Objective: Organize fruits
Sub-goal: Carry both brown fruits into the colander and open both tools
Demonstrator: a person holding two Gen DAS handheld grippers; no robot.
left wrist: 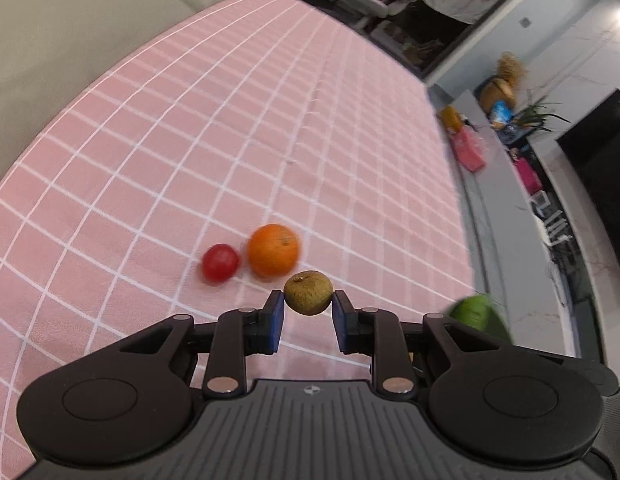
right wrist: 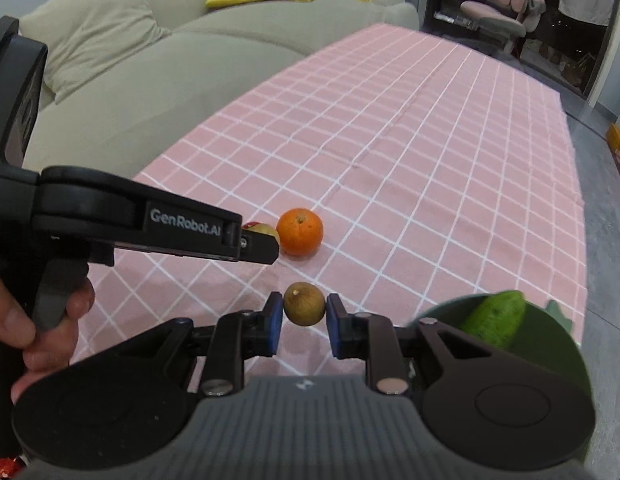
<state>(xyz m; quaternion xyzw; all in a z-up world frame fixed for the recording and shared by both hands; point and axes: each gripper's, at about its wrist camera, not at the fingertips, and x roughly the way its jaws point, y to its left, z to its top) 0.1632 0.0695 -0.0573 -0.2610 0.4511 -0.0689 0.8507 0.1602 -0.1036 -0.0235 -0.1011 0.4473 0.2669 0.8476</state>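
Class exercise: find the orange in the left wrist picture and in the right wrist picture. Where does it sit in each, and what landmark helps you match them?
Left wrist: the orange lies just left of centre, below the middle, beside a red fruit.
Right wrist: the orange lies near the centre, beyond the gripper tips.
Shared landmark: the pink checked tablecloth.

two brown fruits (left wrist: pixel 308 293) (right wrist: pixel 304 304), one orange (right wrist: pixel 300 231), one bowl (right wrist: pixel 549 360)

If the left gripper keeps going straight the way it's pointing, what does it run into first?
Probably the orange. The left gripper, already shut on a small brown fruit, points down at the pink checked cloth, and the orange lies just beyond the held fruit. Depth is unclear; it might reach bare cloth first.
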